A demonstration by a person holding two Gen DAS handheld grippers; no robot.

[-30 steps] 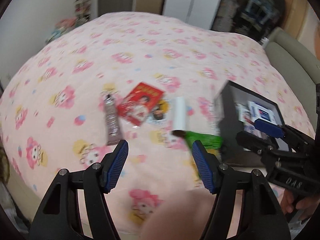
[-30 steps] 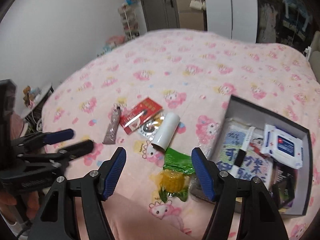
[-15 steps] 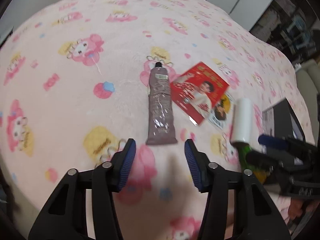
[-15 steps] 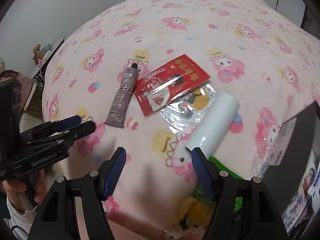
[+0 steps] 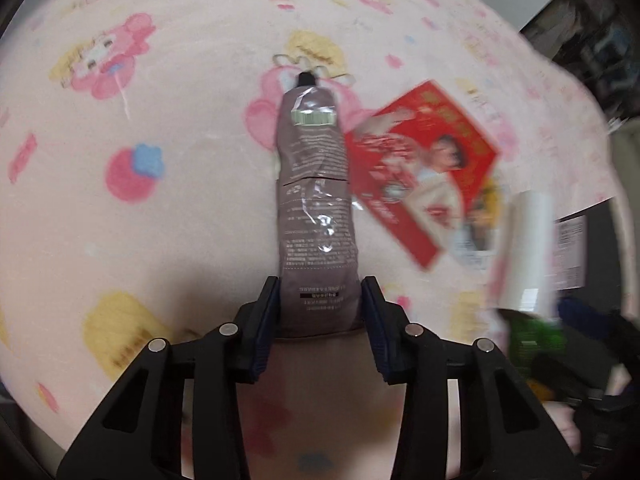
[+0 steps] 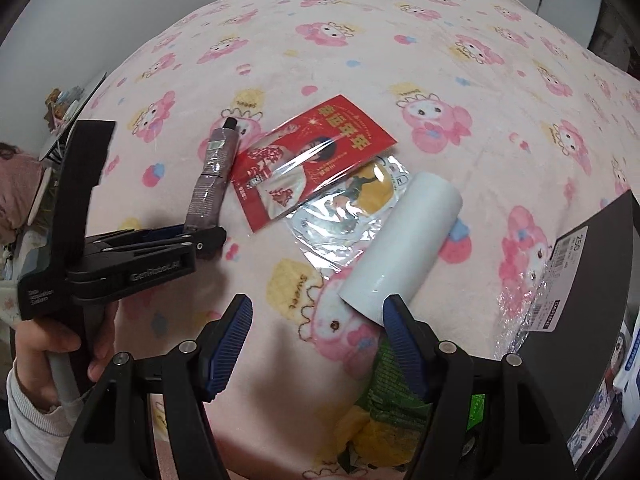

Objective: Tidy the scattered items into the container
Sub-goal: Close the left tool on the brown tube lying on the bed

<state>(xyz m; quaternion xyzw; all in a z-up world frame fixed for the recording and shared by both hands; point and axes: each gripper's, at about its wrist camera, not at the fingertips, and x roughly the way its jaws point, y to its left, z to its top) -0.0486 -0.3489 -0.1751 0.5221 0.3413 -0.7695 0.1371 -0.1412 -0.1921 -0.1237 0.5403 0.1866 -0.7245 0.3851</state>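
Note:
A grey-brown tube (image 5: 314, 184) with a black cap lies on the pink bedspread. My left gripper (image 5: 319, 312) has its fingers on either side of the tube's crimped end, touching it or nearly so. The tube also shows in the right wrist view (image 6: 211, 176), with the left gripper (image 6: 200, 236) at its near end. My right gripper (image 6: 316, 340) is open and empty, just in front of a white roll (image 6: 400, 248). A red packet (image 6: 312, 156), a clear packet (image 6: 352, 208) and a green-yellow snack bag (image 6: 384, 416) lie nearby. The dark container (image 6: 596, 272) is at the right.
The pink cartoon-print bedspread (image 6: 360, 40) covers the whole bed. The container's wall carries a plastic-wrapped label (image 6: 556, 276). Items inside it show at the far right edge (image 6: 628, 364). A shelf with small things stands off the bed at the left (image 6: 60, 108).
My left gripper has moved forward and down onto the tube's near end and has narrowed around it. My right gripper has dropped lower and closer to the white roll.

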